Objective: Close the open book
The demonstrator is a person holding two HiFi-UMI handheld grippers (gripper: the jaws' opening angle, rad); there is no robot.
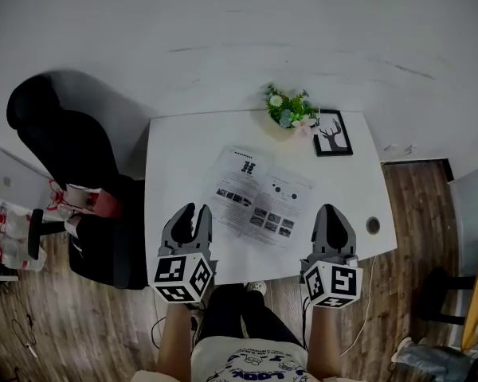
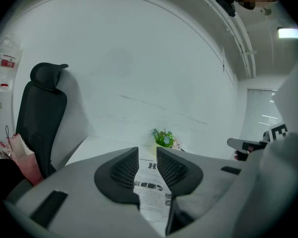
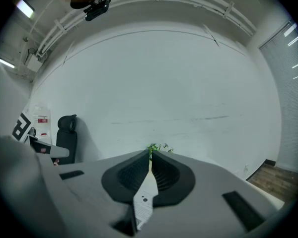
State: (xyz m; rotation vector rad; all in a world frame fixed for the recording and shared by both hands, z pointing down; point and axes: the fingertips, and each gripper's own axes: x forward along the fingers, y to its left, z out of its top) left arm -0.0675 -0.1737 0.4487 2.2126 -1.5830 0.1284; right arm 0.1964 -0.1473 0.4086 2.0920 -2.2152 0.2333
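The open book (image 1: pixel 259 197) lies flat in the middle of the white table (image 1: pixel 175 150), its printed pages up and turned at a slant. My left gripper (image 1: pixel 195 211) hovers over the table's near left part, just left of the book, jaws a little apart with nothing between them. In the left gripper view the book's page (image 2: pixel 150 192) shows through the gap of that gripper (image 2: pixel 148 152). My right gripper (image 1: pixel 333 209) hangs over the near right part, right of the book, its jaws together. The right gripper (image 3: pixel 150 155) shows only a thin slit and holds nothing.
A small potted plant (image 1: pixel 289 110) and a framed deer picture (image 1: pixel 333 134) stand at the table's far edge. A round cable hole (image 1: pixel 373 225) sits near the right front corner. A black office chair (image 1: pixel 72 150) stands left of the table, with a bag (image 1: pixel 84 201) beside it.
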